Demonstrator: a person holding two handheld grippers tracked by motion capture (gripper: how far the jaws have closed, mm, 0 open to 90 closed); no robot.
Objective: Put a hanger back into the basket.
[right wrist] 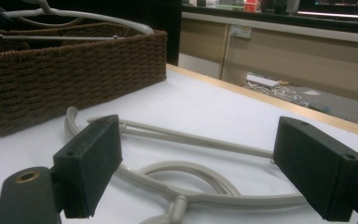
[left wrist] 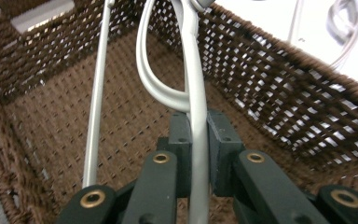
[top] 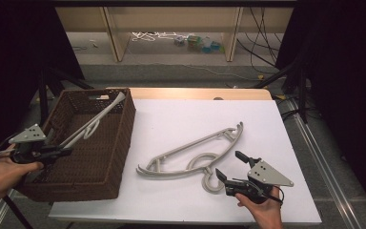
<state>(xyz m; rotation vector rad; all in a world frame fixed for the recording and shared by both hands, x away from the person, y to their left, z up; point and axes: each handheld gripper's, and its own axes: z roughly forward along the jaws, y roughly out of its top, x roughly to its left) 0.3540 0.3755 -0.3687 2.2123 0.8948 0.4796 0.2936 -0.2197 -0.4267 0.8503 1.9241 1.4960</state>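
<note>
Gripping grey hanger (left wrist: pixel 196 107) inside wicker basket (top: pixel 119 143): left claw (left wrist: pixel 198 135). Right claw (top: pixel 229 167) released, beside second hanger (top: pixel 190 150) on table.

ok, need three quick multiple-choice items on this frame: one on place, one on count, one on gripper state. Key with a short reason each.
1. Where does the hanger held by the left gripper sit?
A. in the wicker basket
B. on the white tabletop
C. on the floor

2. How many hangers are in sight?
A. one
B. two
C. four

3. How do the right gripper's jaws stand?
A. shut on a hanger
B. shut on nothing
C. open

Key: 1 A, the held hanger leans inside the basket. 2 B, one in the basket, the other hanger flat on the table. 3 C, the pads stand wide apart above it.
</note>
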